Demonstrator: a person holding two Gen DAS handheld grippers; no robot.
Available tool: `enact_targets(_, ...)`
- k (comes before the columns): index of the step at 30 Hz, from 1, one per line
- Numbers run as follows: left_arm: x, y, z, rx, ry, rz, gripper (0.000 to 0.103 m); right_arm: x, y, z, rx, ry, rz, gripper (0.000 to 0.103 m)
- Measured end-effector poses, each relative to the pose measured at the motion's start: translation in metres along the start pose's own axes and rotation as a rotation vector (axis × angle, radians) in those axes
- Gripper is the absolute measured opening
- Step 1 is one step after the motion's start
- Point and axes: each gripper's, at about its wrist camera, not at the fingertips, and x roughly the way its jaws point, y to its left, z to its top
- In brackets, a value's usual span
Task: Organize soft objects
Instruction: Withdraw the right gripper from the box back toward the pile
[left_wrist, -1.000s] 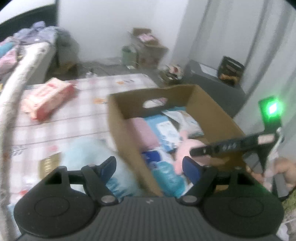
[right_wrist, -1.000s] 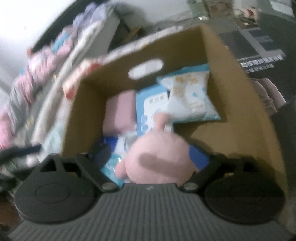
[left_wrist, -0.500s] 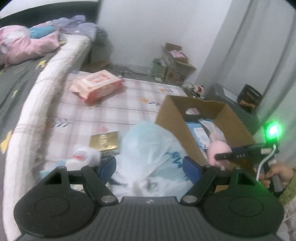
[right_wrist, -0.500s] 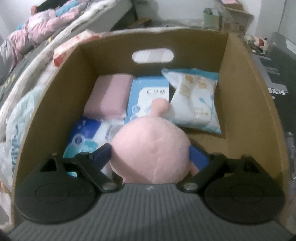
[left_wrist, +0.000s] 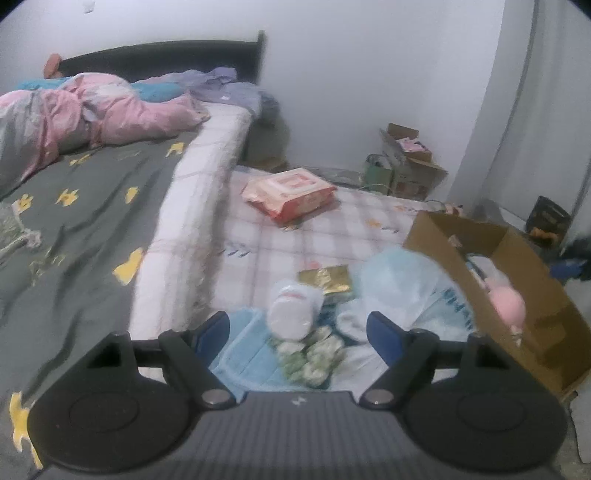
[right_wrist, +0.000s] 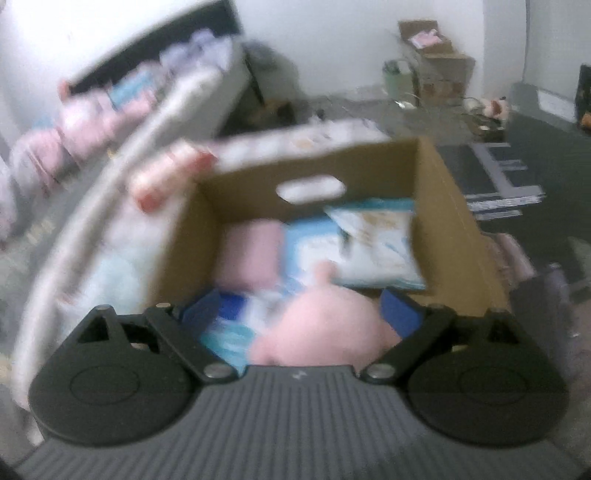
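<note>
**Left hand-held gripper swings off the box toward the loose pile**

Since a second ago the left hand-held gripper (left_wrist: 297, 326) has turned away from the cardboard box (left_wrist: 491, 295), which now sits at its 2 o'clock, and the right hand-held gripper (right_wrist: 299, 306) has let go of the pink plush (right_wrist: 325, 328), whose fingers now stand spread with the toy lying loose in the box, nearer the right finger.

Largest of what remains outside is the pale blue plastic bag (left_wrist: 402, 284) at 1 o'clock, touching the box wall. Next, the light blue cloth (left_wrist: 247, 347) at 7 o'clock, then the white wrapped roll (left_wrist: 293, 308) dead ahead at 12, its long axis running roughly from 12 to 6. Left fingers are apart and empty, bracketing that roll; this hand looks the nearer one for it. Red wipes pack (left_wrist: 290, 194) lies far off at 12 on the checked mat (left_wrist: 351, 225).
</note>
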Motion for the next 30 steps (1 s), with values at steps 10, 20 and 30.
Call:
enact_targets(10, 0.011, 0.023, -0.047, -0.066, 0.061, 0.02, 0.072, 0.02, 0.133, -0.029, -0.06, 0.147, 0.36, 0.087)
enact_targets(20, 0.061, 0.051, -0.065, -0.319, 0.259, -0.117, 0.062, 0.078, 0.234, -0.109, -0.113, 0.293, 0.456, 0.052)
enact_targets(30, 0.098, 0.077, -0.059, -0.501, 0.302, -0.106, 0.071, 0.1, 0.23, -0.161, -0.157, 0.351, 0.373, 0.049)
